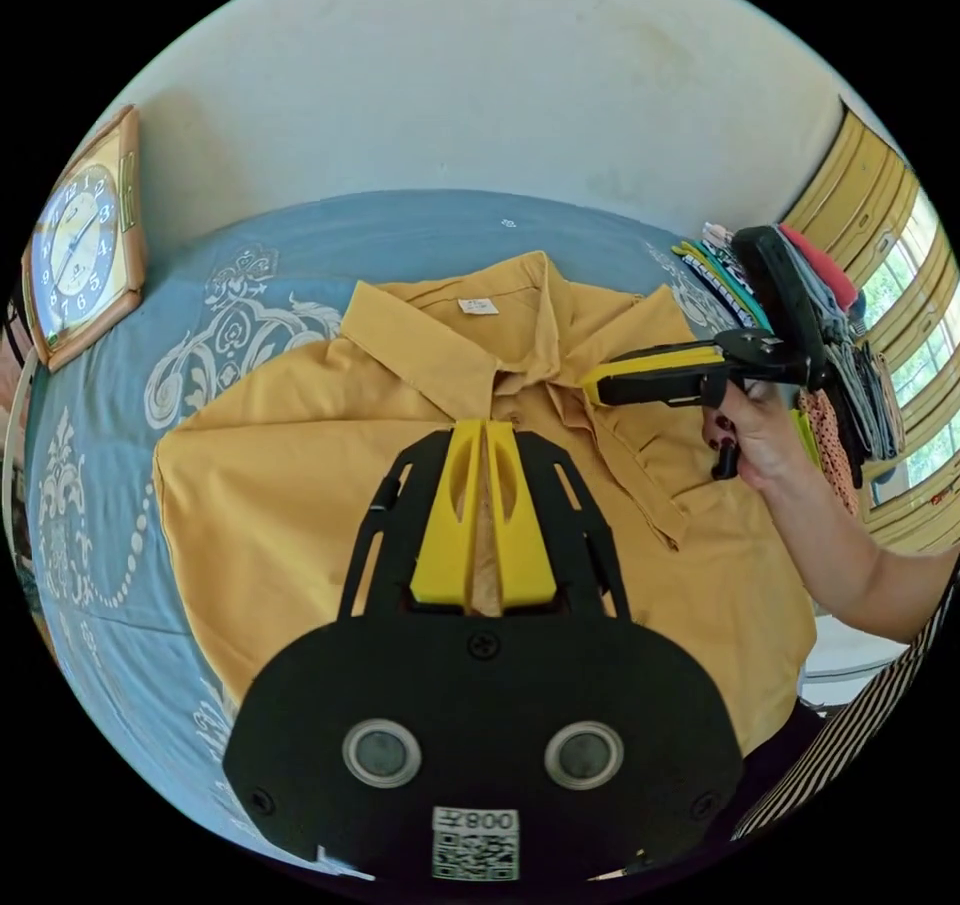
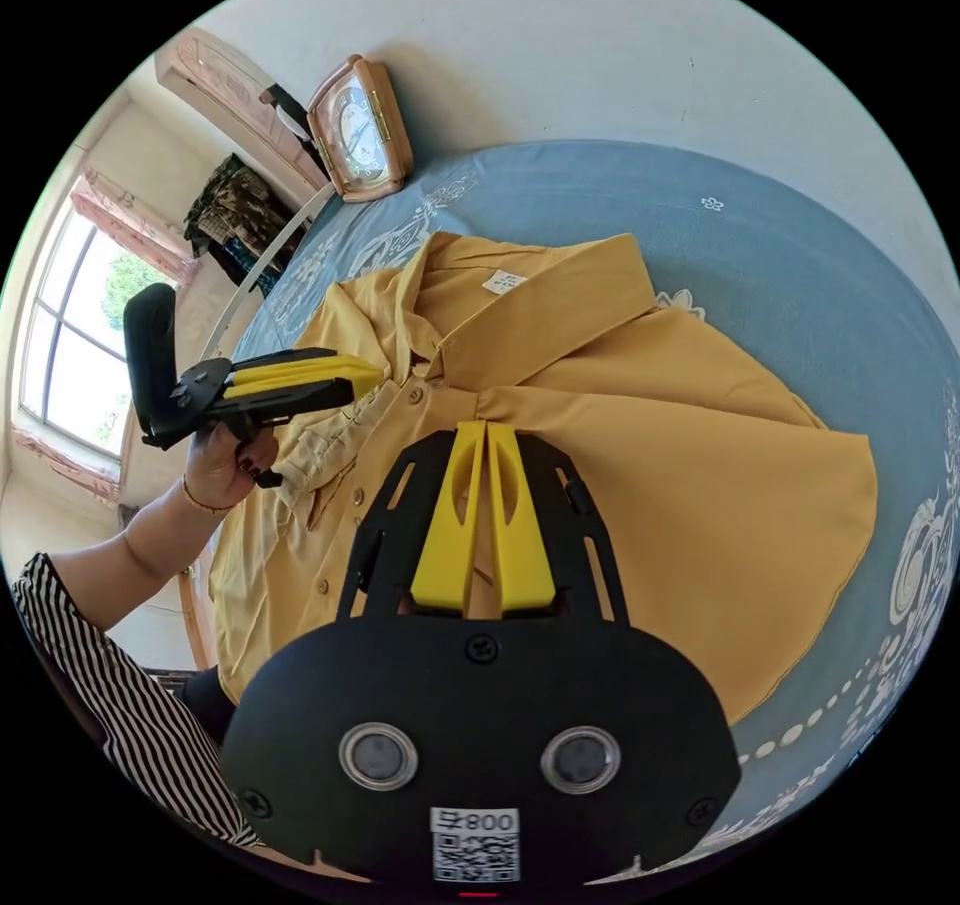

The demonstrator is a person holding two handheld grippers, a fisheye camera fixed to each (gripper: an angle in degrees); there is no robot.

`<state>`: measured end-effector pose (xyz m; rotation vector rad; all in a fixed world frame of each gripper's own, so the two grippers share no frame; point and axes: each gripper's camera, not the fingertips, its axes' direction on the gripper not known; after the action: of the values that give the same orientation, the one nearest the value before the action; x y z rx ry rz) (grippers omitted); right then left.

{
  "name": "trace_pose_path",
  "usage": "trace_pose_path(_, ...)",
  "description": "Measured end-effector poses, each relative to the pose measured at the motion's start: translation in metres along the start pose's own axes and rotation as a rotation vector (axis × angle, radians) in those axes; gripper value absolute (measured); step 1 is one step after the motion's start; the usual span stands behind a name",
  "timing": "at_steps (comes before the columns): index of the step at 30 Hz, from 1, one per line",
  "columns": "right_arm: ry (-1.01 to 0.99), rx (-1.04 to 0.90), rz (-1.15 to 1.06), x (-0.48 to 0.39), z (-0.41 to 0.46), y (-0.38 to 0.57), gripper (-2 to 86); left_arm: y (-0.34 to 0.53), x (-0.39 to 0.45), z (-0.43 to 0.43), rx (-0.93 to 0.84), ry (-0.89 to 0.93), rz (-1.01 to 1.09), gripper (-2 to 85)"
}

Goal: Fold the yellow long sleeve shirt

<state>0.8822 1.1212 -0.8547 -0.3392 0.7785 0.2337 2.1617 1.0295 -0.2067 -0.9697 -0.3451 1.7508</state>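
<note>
The yellow long sleeve shirt (image 1: 300,485) lies flat on a blue bedcover (image 1: 110,505), collar toward the wall, sleeves folded in so the body forms a broad rounded slab. The fabric is a matte mustard weave with soft creases; a small white tag (image 1: 478,306) sits inside the collar, and a buttoned placket (image 2: 340,505) runs down the front.

In the left gripper view, the left gripper (image 1: 485,427) hangs over the shirt just below the collar, its two yellow wedge-shaped jaws pressed together at the tips with nothing between them. The right gripper (image 1: 592,383) reaches in from the side, held level in a hand (image 1: 755,435) clasped round its black handle; its jaws are closed, tips over the placket area, gripping nothing that can be made out. In the right gripper view, the right gripper (image 2: 485,427) shows the same closed, empty jaws above the shirt's chest.

The bedcover carries a white ornamental print (image 1: 240,335). A plain pale wall (image 1: 480,85) stands behind it, with a wood-framed clock (image 1: 80,240) leaning at its foot. A stack of folded clothes (image 1: 850,365) sits beside the shirt. A window (image 2: 70,345) admits daylight. A striped sleeve (image 2: 110,665) shows at the edge.
</note>
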Motion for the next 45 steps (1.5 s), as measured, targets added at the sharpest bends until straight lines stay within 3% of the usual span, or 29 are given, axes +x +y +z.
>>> trace_pose_path(8,0.017,-0.012,-0.004,-0.008,-0.001,0.033,0.2,0.019,-0.013,-0.014,-0.034,-0.013,-0.017,0.3)
trace_pose_path(13,0.064,0.032,-0.020,-0.021,-0.027,0.081,0.1,0.064,-0.028,-0.067,0.011,0.051,-0.053,0.4)
trace_pose_path(20,0.056,0.041,0.030,-0.029,-0.046,0.172,0.1,0.150,-0.049,-0.088,-0.128,0.118,-0.130,0.4)
trace_pose_path(22,0.081,-0.064,0.037,-0.029,-0.026,0.190,0.1,0.158,-0.054,-0.096,-0.085,0.111,-0.133,0.4)
trace_pose_path(28,0.087,0.013,0.053,-0.031,-0.059,0.233,0.1,0.195,-0.061,-0.158,-0.062,0.094,-0.144,0.8)
trace_pose_path(35,-0.078,0.007,0.179,-0.018,-0.105,0.354,0.2,0.347,-0.100,-0.245,-0.121,0.159,-0.342,2.4)
trace_pose_path(45,-0.206,0.090,0.634,0.011,-0.175,0.599,4.7,0.568,-0.165,-0.370,-0.103,0.332,-0.760,8.3)
